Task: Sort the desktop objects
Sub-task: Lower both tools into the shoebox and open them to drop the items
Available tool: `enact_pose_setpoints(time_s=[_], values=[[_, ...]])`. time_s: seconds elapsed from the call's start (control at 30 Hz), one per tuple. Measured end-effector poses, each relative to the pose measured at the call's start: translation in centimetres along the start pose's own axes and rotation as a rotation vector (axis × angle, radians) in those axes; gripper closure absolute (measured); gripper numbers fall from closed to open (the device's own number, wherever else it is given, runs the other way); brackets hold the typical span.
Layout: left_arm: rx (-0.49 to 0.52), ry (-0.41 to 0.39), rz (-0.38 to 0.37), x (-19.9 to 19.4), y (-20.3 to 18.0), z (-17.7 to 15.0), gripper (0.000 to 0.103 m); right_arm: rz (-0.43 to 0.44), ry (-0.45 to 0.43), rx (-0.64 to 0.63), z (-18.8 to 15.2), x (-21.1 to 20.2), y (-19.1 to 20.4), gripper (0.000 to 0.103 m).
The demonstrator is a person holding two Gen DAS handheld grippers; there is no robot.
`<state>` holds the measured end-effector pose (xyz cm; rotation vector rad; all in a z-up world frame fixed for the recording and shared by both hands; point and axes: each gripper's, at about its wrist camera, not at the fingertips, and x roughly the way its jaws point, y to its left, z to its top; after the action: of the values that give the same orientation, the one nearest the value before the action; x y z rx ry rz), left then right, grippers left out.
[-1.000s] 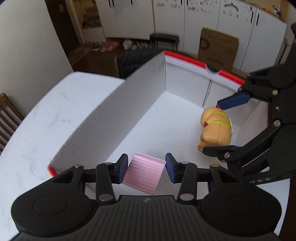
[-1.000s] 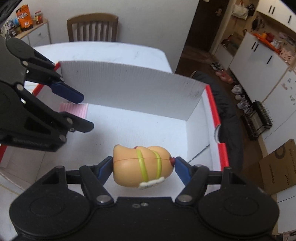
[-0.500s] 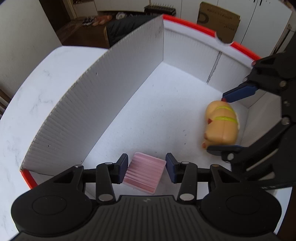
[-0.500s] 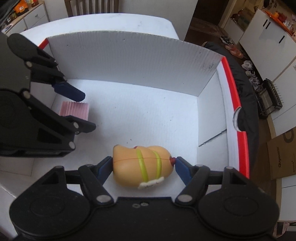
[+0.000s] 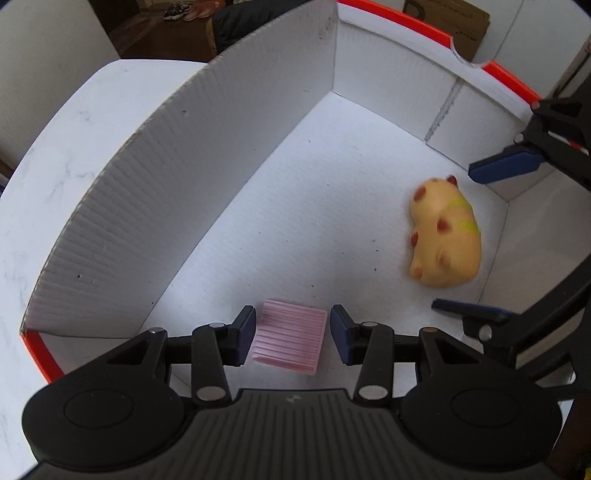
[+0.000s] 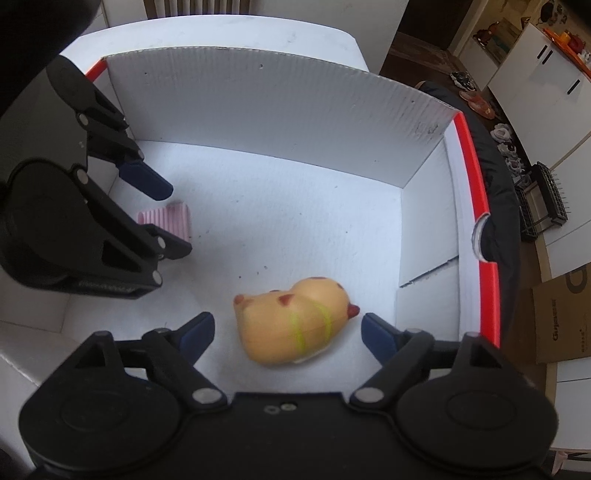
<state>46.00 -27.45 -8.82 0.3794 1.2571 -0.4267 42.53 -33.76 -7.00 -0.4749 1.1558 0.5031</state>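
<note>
A pink ribbed block (image 5: 289, 336) lies on the floor of a white box with a red rim (image 5: 391, 14). My left gripper (image 5: 292, 335) is open, its jaws apart on either side of the block without touching it. A yellow-orange squishy animal toy (image 5: 445, 243) lies on its side on the box floor near the right wall. In the right wrist view the toy (image 6: 291, 325) lies loose between the jaws of my right gripper (image 6: 288, 332), which is open. The pink block (image 6: 170, 219) shows there partly hidden behind the left gripper (image 6: 162, 218).
The box stands on a white marble table (image 5: 74, 155). Its tall white corrugated walls (image 5: 166, 177) close in the box floor (image 5: 314, 192) on all sides. A cardboard carton (image 6: 565, 317) and white cupboards stand beyond on the room floor.
My right gripper opened and let the toy go; it dropped onto the box floor and rolled onto its side. Both grippers lowered further into the box. The pink block stayed between the left jaws.
</note>
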Motion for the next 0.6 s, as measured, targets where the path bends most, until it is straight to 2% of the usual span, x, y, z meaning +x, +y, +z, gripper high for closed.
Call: enact_pose_setpoints(time_s=[0.4, 0.6], values=[[-0.052, -0.179, -0.02, -5.0, 0.1, -1.9, 0.06, 0.011, -0.093, 0.024, -0.8, -4.2, 0.0, 0.014], [-0.1, -0.299, 0.01, -9.1, 0.1, -4.6, 0.06, 0.005, -0.152, 0.03, -1.6, -7.1, 0.7, 0.014]])
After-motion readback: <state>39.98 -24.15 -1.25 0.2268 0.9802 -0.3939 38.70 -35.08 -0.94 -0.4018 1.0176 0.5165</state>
